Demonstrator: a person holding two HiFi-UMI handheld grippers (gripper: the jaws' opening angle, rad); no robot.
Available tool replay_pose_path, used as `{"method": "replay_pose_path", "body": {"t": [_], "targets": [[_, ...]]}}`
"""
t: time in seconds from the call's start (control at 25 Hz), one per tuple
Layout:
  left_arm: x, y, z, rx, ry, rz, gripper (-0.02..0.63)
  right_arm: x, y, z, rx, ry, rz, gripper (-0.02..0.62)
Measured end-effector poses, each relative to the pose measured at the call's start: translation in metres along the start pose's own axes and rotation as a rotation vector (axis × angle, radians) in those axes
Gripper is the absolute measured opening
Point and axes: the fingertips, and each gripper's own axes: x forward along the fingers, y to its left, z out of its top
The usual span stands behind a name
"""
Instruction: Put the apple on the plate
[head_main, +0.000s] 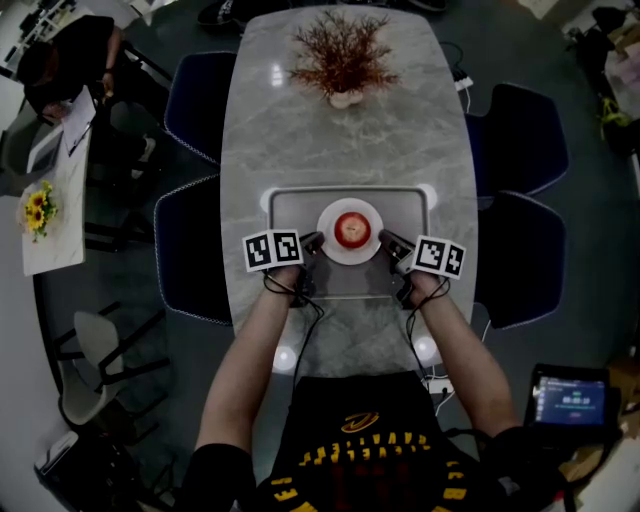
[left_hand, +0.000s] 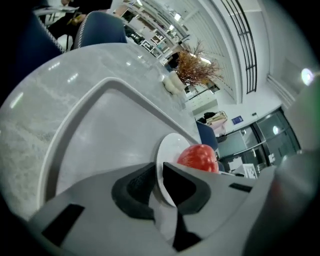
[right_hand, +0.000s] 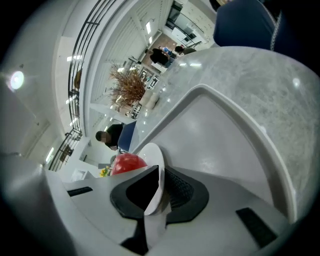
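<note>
A red apple (head_main: 352, 229) sits in the middle of a white plate (head_main: 350, 259), and the plate rests on a grey tray (head_main: 297, 213) on the marble table. My left gripper (head_main: 318, 240) holds the plate's left rim and my right gripper (head_main: 384, 238) holds its right rim. In the left gripper view the thin plate (left_hand: 167, 150) edge is pinched between the jaws of the left gripper (left_hand: 159, 172), with the apple (left_hand: 198, 156) just behind. The right gripper view shows the same: the right gripper (right_hand: 159, 185) is shut on the plate (right_hand: 150, 152), apple (right_hand: 127, 162) beyond.
A vase of dried branches (head_main: 342, 60) stands at the table's far end. Dark blue chairs (head_main: 195, 100) flank both long sides. The tray's raised rim (left_hand: 75, 110) surrounds the plate. A small screen (head_main: 570, 395) lies at lower right.
</note>
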Motion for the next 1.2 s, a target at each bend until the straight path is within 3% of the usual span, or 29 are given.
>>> {"method": "replay_pose_path", "body": {"t": [0.16, 0.44, 0.6, 0.88, 1.2], "targets": [[0.002, -0.005, -0.002, 0.098, 0.015, 0.064, 0.052, 0.0, -0.001, -0.001, -0.134, 0.021, -0.09, 0.028], [-0.002, -0.009, -0.005, 0.399, 0.029, 0.218, 0.091, -0.007, 0.005, 0.002, -0.424, 0.022, -0.226, 0.028], [-0.007, -0.005, 0.0, 0.463, -0.014, 0.257, 0.095, -0.016, 0.005, 0.016, -0.551, -0.036, -0.28, 0.028], [-0.04, -0.019, 0.002, 0.459, -0.142, 0.205, 0.095, -0.042, 0.034, 0.018, -0.627, -0.169, -0.243, 0.026], [-0.108, -0.099, -0.007, 0.646, -0.369, 0.044, 0.095, -0.094, 0.104, 0.014, -0.754, -0.353, -0.088, 0.026]]}}
